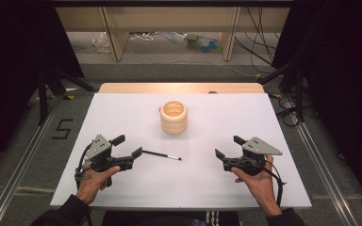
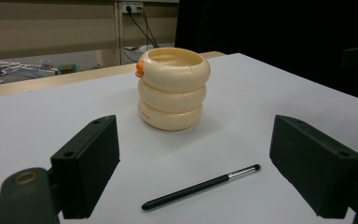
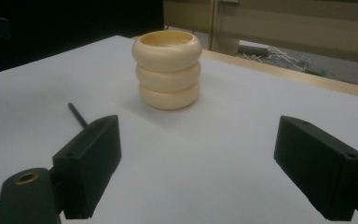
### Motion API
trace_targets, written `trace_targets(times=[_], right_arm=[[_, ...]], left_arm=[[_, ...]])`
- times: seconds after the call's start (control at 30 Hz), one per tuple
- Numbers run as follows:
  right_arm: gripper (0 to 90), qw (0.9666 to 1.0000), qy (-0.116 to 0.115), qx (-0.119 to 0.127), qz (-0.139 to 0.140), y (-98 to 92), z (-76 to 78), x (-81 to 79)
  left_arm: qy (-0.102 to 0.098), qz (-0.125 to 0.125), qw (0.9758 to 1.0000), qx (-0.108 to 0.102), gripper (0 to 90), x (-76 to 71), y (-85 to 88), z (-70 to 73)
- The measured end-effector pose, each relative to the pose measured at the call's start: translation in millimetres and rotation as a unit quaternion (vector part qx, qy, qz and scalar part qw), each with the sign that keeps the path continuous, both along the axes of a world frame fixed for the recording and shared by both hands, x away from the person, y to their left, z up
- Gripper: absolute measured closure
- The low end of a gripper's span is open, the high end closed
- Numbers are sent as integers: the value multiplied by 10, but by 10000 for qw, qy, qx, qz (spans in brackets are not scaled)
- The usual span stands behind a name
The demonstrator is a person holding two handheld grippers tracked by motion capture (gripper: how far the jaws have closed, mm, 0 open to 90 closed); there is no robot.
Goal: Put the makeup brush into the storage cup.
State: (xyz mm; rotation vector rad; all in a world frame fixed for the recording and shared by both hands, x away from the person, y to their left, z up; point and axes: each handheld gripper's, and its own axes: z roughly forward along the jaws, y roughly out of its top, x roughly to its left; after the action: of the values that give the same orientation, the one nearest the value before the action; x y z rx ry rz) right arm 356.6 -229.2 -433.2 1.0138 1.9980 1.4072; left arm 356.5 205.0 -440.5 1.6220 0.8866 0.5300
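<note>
A cream cup shaped like three stacked rings (image 1: 173, 117) stands upright at the middle of the white table (image 1: 122, 113); the left gripper view shows a small orange knob on its rim (image 2: 140, 69). A thin black brush (image 1: 162, 155) lies flat in front of the cup, its tip pointing right. My left gripper (image 1: 128, 146) rests open at the front left, its jaws just left of the brush's handle end (image 2: 200, 186). At the front right my right gripper (image 1: 228, 147) is open and holds nothing, facing the cup (image 3: 168, 70) and the brush (image 3: 77, 114).
A strip of wooden tabletop (image 1: 179, 87) shows behind the white surface. Metal rails (image 1: 23, 160) run along both sides on the floor. Cables and small items lie under shelving at the back (image 1: 198, 42).
</note>
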Motion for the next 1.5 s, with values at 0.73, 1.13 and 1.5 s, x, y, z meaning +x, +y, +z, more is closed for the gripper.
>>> trace_targets(times=[0.73, 1.13, 1.5], right_arm=[[164, 10000, 18, -26, 94, 26, -27, 23], [171, 9998, 139, 31, 170, 41, -53, 56], [175, 9996, 165, 6, 225, 49, -48, 52]], left_arm=[[258, -465, 9984, 204, 156, 48, -74, 77], [488, -1049, 9875, 1067, 157, 252, -284, 193], [702, -1706, 9618, 2025, 167, 431, -549, 254]])
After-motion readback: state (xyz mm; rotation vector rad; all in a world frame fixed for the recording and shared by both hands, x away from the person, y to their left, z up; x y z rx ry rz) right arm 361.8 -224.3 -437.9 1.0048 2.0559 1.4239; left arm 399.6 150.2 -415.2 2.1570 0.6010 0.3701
